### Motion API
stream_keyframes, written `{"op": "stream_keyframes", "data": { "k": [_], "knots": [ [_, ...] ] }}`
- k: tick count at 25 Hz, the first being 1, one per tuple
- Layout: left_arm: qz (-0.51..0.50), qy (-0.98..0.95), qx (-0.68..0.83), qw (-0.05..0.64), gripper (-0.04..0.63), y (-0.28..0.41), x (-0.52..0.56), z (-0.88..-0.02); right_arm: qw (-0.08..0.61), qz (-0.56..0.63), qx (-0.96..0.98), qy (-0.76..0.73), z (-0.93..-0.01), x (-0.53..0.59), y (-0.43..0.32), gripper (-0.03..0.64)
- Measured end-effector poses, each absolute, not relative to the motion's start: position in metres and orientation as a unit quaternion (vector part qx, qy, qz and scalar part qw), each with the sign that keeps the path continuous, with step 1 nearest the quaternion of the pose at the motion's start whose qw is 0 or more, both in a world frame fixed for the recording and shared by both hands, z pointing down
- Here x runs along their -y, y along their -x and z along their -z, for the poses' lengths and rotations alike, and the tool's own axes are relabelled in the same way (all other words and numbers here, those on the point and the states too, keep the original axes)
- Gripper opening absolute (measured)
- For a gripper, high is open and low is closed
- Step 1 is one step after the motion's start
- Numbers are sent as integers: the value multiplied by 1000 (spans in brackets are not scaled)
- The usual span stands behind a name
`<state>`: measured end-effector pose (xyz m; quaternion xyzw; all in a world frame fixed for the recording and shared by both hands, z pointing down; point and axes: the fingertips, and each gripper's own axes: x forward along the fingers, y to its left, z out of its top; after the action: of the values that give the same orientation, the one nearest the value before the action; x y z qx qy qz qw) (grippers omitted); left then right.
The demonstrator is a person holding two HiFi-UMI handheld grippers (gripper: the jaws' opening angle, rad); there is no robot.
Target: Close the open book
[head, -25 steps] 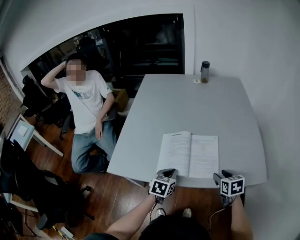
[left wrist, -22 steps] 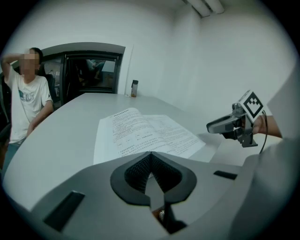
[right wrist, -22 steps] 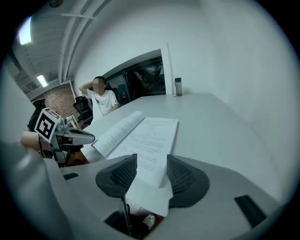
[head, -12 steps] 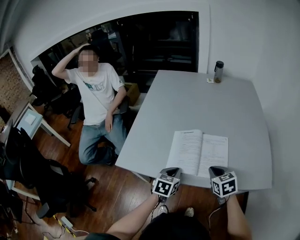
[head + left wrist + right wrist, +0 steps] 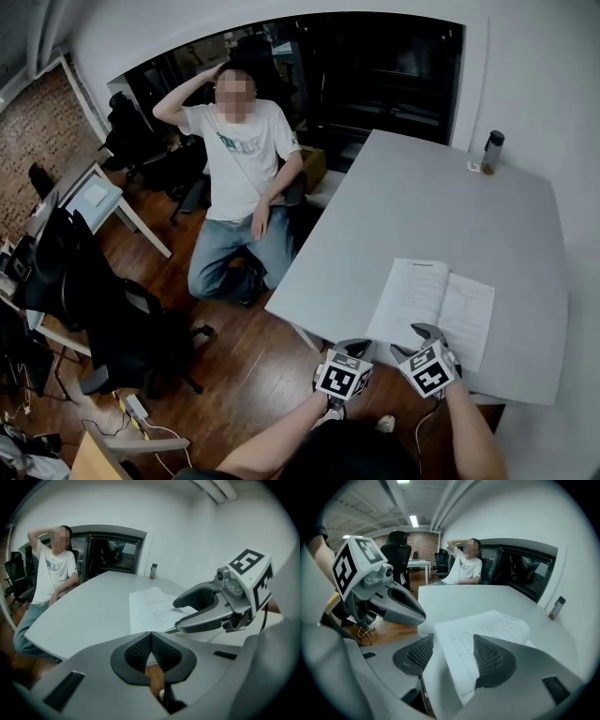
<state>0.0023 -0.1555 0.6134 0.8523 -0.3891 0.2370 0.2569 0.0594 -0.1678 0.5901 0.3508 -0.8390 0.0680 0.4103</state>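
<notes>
Here, an open book [image 5: 433,305] laid flat at the near edge of the bench [image 5: 403,187], the left hand-held gripper [image 5: 149,643] held clenched on nothing just off that edge, the right hand-held gripper [image 5: 452,654] with jaws just opened wide, the book's near page edge framed between them, not pinched.

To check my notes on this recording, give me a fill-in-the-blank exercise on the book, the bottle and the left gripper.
The book on the table lies ____.
On the left gripper, the fingers are ____.
The bottle stands near the table's far ____.
Missing words: open; shut; corner.
</notes>
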Motion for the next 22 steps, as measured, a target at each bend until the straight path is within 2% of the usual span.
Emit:
{"op": "stream_keyframes", "data": {
  "k": [2, 8, 22],
  "knots": [
    [-233, -849, 395, 262, 5, 4, 153, -613, 440, -39, 830, -340, -599, 172, -55, 258],
    [-230, -842, 404, 274, 5, 20, 149, -620, 500, -1, 794, -345, -625, 180, -61, 258],
    [-238, -856, 375, 265, 5, -5, 159, -623, 381, -112, 810, -432, -589, 172, -99, 255]
  ]
}}
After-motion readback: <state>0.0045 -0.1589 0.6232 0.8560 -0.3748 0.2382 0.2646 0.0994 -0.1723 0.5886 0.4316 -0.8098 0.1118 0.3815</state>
